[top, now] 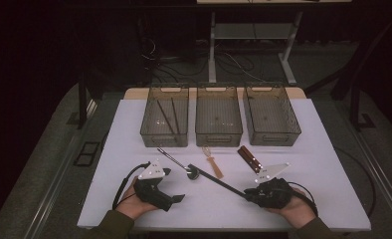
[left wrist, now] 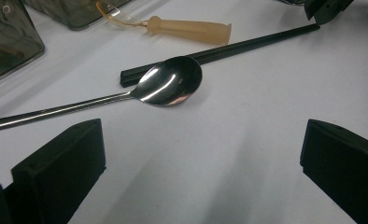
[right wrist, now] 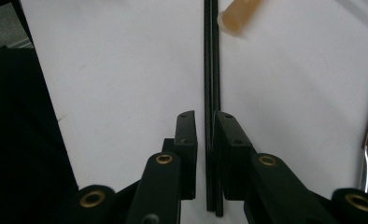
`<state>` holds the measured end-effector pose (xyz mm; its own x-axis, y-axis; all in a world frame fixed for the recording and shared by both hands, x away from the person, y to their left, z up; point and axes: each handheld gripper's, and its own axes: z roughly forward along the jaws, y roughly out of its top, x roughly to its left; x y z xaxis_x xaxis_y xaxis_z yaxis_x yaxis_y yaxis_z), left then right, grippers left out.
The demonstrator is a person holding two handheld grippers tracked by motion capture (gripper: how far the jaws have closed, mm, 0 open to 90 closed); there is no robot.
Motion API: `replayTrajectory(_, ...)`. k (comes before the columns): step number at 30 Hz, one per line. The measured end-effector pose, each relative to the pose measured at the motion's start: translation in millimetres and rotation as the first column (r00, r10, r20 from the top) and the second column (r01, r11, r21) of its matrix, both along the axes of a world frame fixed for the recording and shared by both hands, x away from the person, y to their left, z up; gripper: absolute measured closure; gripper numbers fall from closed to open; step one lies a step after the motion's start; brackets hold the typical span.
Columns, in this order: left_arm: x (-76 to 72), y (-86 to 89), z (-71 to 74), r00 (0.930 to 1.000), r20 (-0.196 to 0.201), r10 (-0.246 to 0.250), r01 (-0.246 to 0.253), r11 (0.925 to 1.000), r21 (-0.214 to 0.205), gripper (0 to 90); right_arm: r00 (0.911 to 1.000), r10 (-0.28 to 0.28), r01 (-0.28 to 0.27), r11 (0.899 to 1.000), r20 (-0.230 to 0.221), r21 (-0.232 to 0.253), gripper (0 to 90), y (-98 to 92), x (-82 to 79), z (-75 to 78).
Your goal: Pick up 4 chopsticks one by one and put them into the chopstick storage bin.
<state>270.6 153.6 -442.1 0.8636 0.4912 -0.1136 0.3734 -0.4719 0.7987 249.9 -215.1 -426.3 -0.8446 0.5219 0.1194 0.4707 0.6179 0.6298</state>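
Grippers first: my right gripper (right wrist: 205, 126) has its jaws close around two black chopsticks (right wrist: 211, 70), pads not quite pressing; my left gripper (left wrist: 201, 163) stands wide apart over bare table (top: 303, 149). Beyond lie one steel spoon (left wrist: 170, 86), one amber-handled tool (left wrist: 191, 30), then three bins (top: 219, 117) in a row.

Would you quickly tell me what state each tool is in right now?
Left tool: open, holding nothing; the spoon lies ahead of it.
Right tool: nearly closed around the black chopsticks; grip cannot be told.
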Motion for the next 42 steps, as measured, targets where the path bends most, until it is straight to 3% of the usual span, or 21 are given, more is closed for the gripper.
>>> replayTrajectory(13, 0.1, -0.4, -0.1, 1.0, -0.002, -0.003, 0.003, 1.0, 0.0, 0.0, 1.0, -0.002, 0.002, 1.0, 0.002, 0.027, 79.5, 22.8, 27.6, -0.3)
replayTrajectory(19, 0.2, 0.0, 0.0, 1.0, -0.002, -0.004, 0.004, 1.0, -0.002, 0.0, 1.0, 0.006, -0.006, 1.0, 0.004, 0.011, 80.8, 35.5, 36.0, -5.7)
replayTrajectory(37, 0.2, -0.4, -0.2, 1.0, -0.002, -0.007, 0.007, 1.0, 0.001, 0.0, 0.9999, 0.015, -0.015, 1.0, -0.003, -0.025, 80.9, 40.3, 37.0, -14.8)
replayTrajectory(42, 0.2, -0.4, -0.1, 1.0, -0.002, -0.009, 0.009, 0.9999, 0.003, 0.0, 0.9997, 0.018, -0.018, 0.999, 0.016, -0.031, 80.8, 41.2, 34.4, -15.4)
